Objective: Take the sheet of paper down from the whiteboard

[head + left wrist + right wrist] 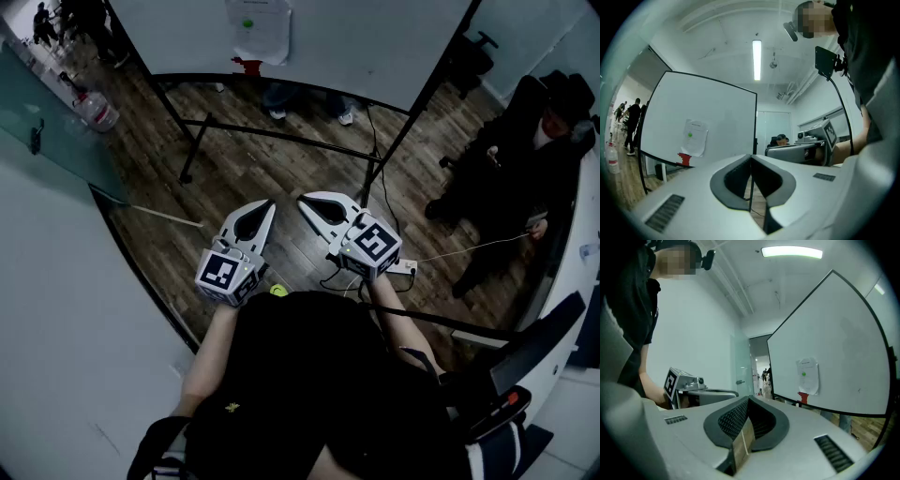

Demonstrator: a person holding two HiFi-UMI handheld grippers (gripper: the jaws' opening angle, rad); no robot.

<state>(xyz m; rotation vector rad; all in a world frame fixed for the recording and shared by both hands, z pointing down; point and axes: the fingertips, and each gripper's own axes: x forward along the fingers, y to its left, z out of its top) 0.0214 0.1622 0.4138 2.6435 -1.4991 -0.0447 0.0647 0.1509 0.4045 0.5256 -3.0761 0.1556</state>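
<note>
One sheet of paper (258, 28) hangs on the single whiteboard (375, 37) at the top centre of the head view. It is white, with a green dot near its top and faint print. A small red piece (247, 66) sits just below it. One clear jug (97, 111) stands on the floor at upper left, and I cannot tell what is in it. At mid-frame, well apart from the paper, the left gripper (262, 211) and right gripper (309, 202) both have their jaws pressed together on nothing.
</note>
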